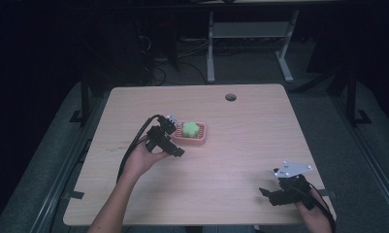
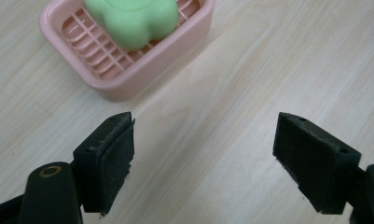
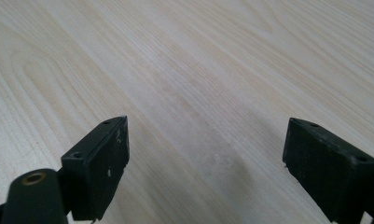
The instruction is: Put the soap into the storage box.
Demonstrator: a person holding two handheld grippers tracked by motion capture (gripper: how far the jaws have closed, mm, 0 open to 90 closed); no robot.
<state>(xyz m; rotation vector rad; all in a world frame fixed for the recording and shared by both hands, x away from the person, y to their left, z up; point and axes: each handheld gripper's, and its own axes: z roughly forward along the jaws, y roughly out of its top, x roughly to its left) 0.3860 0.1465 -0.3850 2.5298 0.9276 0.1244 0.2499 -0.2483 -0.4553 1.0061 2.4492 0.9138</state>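
A pink soap dish (image 1: 202, 141) stands near the middle of the wooden table and holds a green flower-shaped soap (image 1: 190, 128). My left gripper (image 1: 175, 137) is just left of the dish, held by a hand, with its jaws wide open. In the left gripper view the dish (image 2: 128, 81) and the soap (image 2: 133, 21) lie just ahead of the open gripper (image 2: 205, 128), and only bare wood is between the pads. My right gripper (image 1: 268, 193) rests near the front right corner. It stands open (image 3: 205, 128) over bare table, holding nothing.
A round cable hole (image 1: 231, 97) sits near the table's far edge (image 1: 197, 86). Beyond it stand white desk legs (image 1: 210, 48) and cables on a dark floor. Bare wood stretches between the two grippers.
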